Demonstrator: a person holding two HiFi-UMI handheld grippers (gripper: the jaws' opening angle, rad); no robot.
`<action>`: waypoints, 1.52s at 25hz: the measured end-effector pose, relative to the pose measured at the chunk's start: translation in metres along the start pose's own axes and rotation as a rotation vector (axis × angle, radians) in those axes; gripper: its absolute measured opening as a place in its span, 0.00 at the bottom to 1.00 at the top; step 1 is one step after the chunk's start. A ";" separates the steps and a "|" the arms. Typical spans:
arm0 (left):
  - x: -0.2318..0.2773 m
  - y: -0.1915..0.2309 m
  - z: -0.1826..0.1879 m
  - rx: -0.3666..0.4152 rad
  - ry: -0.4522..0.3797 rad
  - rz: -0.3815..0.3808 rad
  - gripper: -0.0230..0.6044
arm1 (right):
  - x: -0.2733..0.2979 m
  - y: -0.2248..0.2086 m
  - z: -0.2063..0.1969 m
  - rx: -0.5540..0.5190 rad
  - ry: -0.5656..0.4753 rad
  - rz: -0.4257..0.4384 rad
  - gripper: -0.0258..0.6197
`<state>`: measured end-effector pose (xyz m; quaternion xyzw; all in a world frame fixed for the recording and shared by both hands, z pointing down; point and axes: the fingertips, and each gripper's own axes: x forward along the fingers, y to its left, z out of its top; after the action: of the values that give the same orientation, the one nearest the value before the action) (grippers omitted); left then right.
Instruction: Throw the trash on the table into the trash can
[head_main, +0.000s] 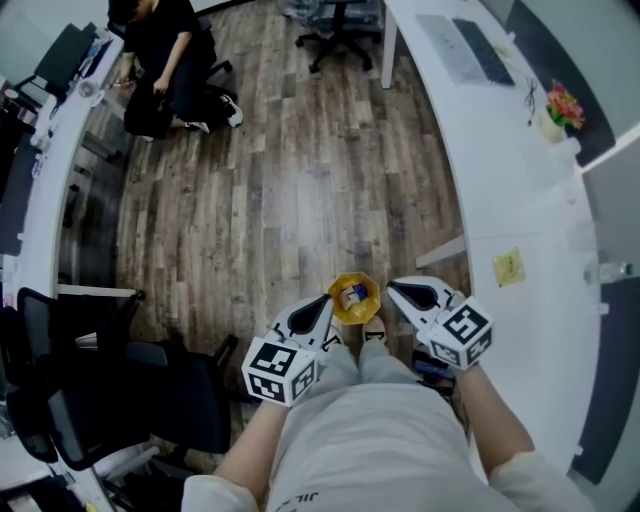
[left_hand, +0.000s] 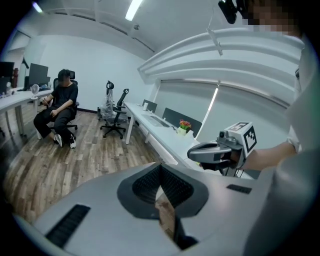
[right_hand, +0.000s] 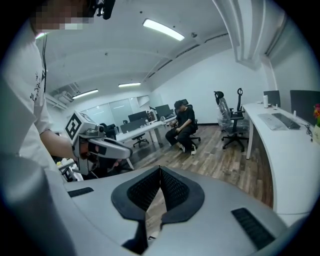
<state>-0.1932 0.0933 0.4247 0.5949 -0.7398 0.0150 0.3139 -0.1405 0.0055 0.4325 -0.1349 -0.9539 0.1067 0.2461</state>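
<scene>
The left gripper (head_main: 322, 306) and the right gripper (head_main: 398, 292) each have their jaws pressed together, with nothing between them. Between and below the two, the yellow trash can (head_main: 373, 299) stands on the floor with trash (head_main: 355, 293) inside. Past the right gripper's outer side runs the white table (head_main: 520, 180).

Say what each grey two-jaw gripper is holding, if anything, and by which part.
Nothing is held. The grey left gripper and the grey right gripper both have their jaws shut together, empty, above the yellow-lined trash can.
</scene>
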 end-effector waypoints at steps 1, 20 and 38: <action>0.000 0.001 0.001 0.008 0.008 0.005 0.03 | -0.001 -0.001 0.001 0.001 -0.004 -0.003 0.09; 0.030 -0.036 0.035 0.040 -0.032 -0.177 0.04 | -0.059 -0.036 0.002 0.031 -0.063 -0.198 0.09; 0.107 -0.150 0.049 0.200 0.062 -0.486 0.04 | -0.233 -0.108 -0.076 0.208 -0.089 -0.661 0.09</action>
<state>-0.0914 -0.0628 0.3844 0.7825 -0.5600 0.0307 0.2705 0.0712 -0.1578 0.4239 0.2120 -0.9397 0.1237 0.2381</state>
